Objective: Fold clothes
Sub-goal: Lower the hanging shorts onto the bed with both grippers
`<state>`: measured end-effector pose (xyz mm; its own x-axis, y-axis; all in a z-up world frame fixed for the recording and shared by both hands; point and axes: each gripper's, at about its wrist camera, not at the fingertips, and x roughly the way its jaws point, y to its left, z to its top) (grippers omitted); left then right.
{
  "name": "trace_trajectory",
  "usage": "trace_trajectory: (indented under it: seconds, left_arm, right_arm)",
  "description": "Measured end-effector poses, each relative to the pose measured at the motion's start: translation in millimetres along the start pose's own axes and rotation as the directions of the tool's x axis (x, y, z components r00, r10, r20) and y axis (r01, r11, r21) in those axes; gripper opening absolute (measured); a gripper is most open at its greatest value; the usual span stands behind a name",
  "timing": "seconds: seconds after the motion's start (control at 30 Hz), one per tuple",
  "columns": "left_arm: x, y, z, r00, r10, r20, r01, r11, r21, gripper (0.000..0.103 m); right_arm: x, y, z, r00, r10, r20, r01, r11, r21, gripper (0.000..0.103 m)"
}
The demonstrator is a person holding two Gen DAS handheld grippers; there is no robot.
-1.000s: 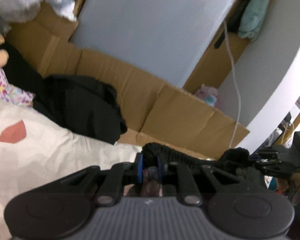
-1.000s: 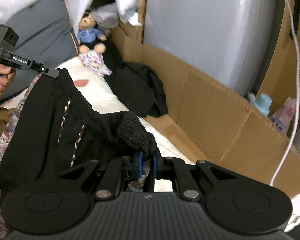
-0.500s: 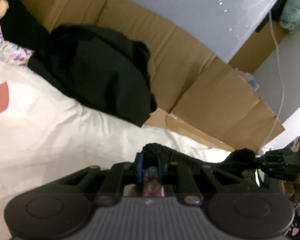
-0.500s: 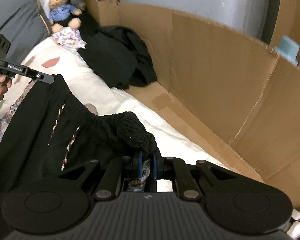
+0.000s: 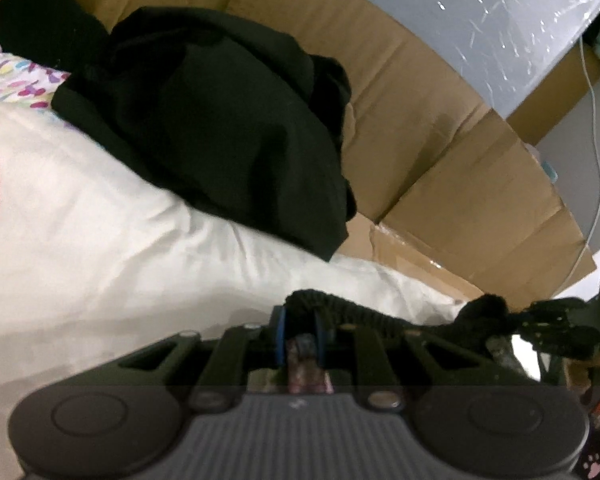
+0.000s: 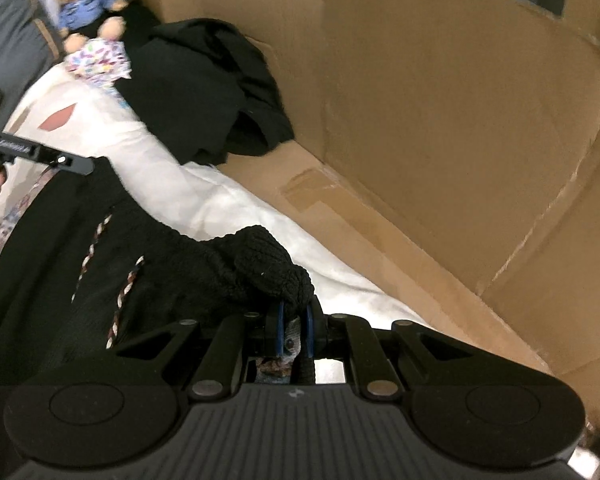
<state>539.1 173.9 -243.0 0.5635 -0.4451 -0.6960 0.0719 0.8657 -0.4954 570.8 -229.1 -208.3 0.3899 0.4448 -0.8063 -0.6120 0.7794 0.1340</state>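
Lower part of the black knit garment (image 6: 52, 280) cut off by the frame edge and by the gripper housing; whether it touches the white bedding (image 6: 228, 208) not discernible. Left gripper (image 5: 299, 330) clamped on one end of the garment's ribbed waistband. Right gripper (image 6: 292, 330) clamped on the other end, fabric bunched over the blue pads (image 6: 279, 330). Garment stretched between both, above the bedding. Both grippers angled downward. Loose black clothes pile (image 5: 220, 120) against the cardboard wall (image 6: 440, 120).

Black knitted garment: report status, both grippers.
Left gripper and right gripper shut on black knitted garment, stretched between them above white bedding. Black clothes pile beyond, clear.
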Motion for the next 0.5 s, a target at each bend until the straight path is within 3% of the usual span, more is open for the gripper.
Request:
trace_trajectory:
  seconds: [0.23, 0.33, 0.4, 0.47, 0.5]
  left_arm:
    - [31, 19, 20, 0.999, -0.031, -0.015, 0.031, 0.999, 0.015, 0.016]
    - [45, 28, 18, 0.998, -0.04, -0.051, 0.04, 0.999, 0.003, 0.019]
    - [49, 31, 21, 0.997, -0.033, -0.068, 0.033, 0.999, 0.0, 0.033]
    - [45, 30, 24, 0.998, -0.007, -0.063, 0.007, 1.0, -0.004, 0.054]
    - [39, 27, 25, 0.999, 0.007, -0.052, -0.007, 1.0, 0.0, 0.056]
  right_arm:
    - [17, -1, 20, 0.997, -0.073, -0.028, 0.073, 0.997, -0.007, 0.011]
    - [30, -6, 16, 0.993, -0.109, -0.041, 0.111, 0.992, 0.066, 0.013]
    - [35, -7, 16, 0.992, -0.118, -0.047, 0.123, 0.987, 0.1, 0.018]
    - [36, -8, 18, 0.992, -0.105, -0.066, 0.111, 0.989, 0.093, 0.026]
    - [36, -9, 20, 0.992, -0.097, -0.077, 0.104, 0.991, 0.088, 0.029]
